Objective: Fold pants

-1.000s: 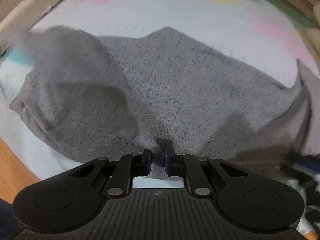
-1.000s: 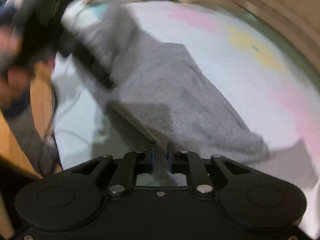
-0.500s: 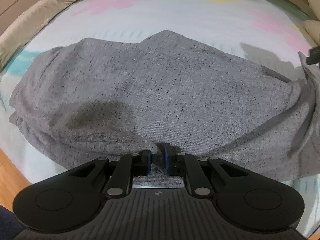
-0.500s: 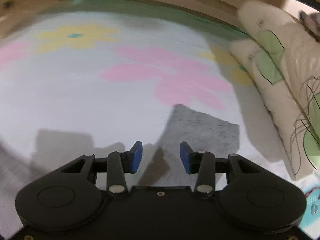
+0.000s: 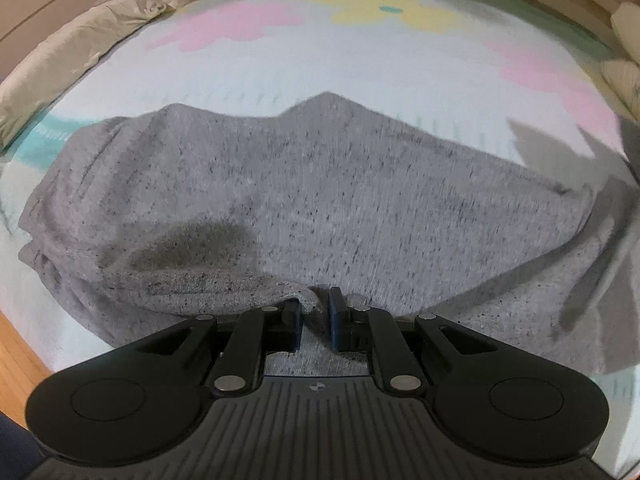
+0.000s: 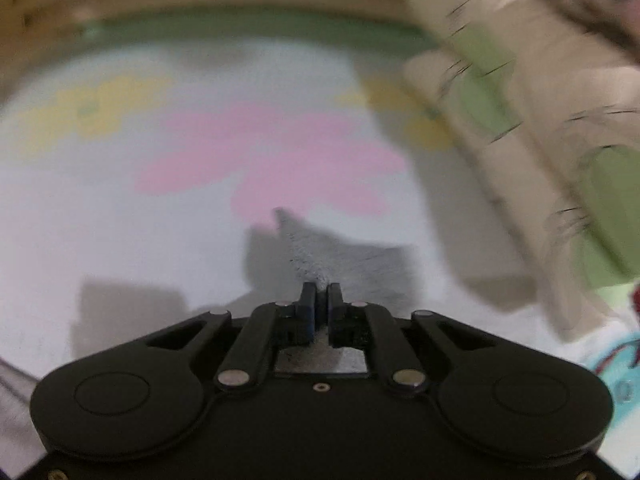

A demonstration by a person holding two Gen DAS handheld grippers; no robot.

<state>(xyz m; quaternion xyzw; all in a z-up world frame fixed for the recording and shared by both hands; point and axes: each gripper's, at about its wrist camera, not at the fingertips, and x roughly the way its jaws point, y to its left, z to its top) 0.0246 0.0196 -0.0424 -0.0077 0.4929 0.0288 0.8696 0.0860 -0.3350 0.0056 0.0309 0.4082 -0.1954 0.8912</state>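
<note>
Grey heathered knit fills the gap of the left gripper [image 5: 313, 312]: its blue-padded fingers [image 5: 295, 320] stand a little apart with a bunched edge of the pants [image 5: 320, 192] pinched between them, the cloth also showing behind the pads. The right gripper [image 6: 321, 300] is nearly closed, its jaws a thin slit apart, and it seems to clamp a raised corner of the same grey fabric [image 6: 340, 256], though that view is blurred by motion. The pants lie spread across a pale bedsheet [image 5: 360, 64] printed with pink and yellow flowers, the broad grey panel lying mostly flat, with rumpled folds at the left end and a lifted flap at the far right edge. A cream pillow with green leaf print [image 6: 520, 92] sits to the right of the right gripper's view.
</note>
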